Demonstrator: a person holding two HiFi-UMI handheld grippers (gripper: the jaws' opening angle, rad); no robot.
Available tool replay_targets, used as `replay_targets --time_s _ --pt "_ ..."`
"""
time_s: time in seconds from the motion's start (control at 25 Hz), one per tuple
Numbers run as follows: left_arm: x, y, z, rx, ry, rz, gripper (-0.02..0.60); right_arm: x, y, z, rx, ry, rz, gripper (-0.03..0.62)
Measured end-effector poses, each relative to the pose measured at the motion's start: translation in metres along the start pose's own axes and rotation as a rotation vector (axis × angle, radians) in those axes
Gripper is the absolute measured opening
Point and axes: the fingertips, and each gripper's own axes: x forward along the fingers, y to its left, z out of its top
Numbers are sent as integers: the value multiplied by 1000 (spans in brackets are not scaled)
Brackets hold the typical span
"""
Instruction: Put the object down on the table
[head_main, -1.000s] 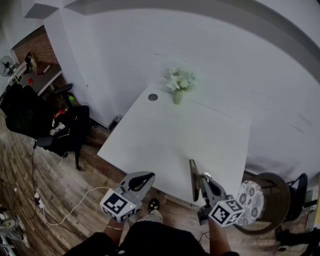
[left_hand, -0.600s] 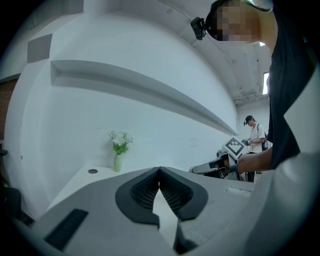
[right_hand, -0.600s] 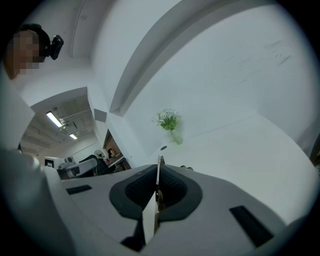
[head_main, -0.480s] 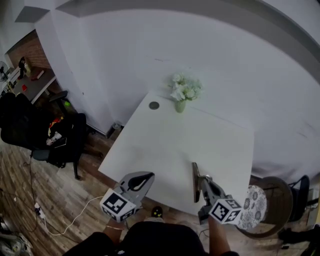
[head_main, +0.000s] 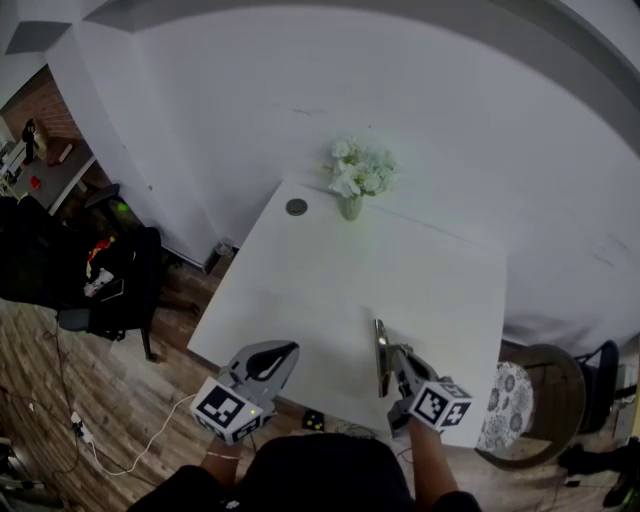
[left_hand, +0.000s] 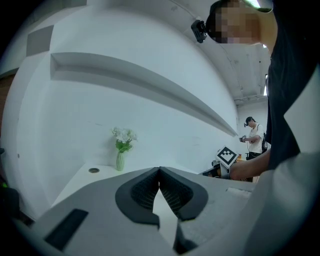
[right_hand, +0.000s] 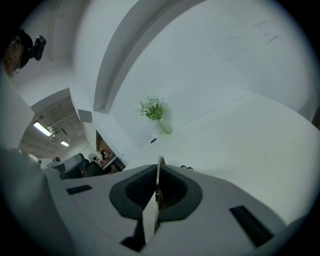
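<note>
Pinched edge-on in the right gripper: a thin flat plate, upright, jaws drawn narrow on its lower end, as seen in the right gripper view with the plate poking up past the pads. Held over the near strip of the white bench, close to its front edge; cannot tell whether touching the top yet. Left gripper low and beside, over the same front edge, jaws pressed together on nothing.

Risks from here, as a judgement:
- Released on edge, likely to topple either way, and with so little bench behind, possibly off the front onto the floor.
- Let go too high: a bounce or skid on the smooth, hard-looking top.
- Tilted flat too close to the edge: overhang, then a slide off.
- Better carried further in before laying flat; plenty of bare top there.

Surface: plain white, glossy, bare but for a vase of white flowers at the far edge and a round grommet just beside it, both well apart from the plate.

Room: white walls behind, wood floor, black office chairs to the left, a white cable trailing, brick wall far left, a patterned round seat to the right.
</note>
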Motion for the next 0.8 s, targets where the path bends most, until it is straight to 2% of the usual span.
replay_targets --time_s 0.8 --pt "25 18 0 -39 25 42 -2 44 -42 -15 102 104 -16 2"
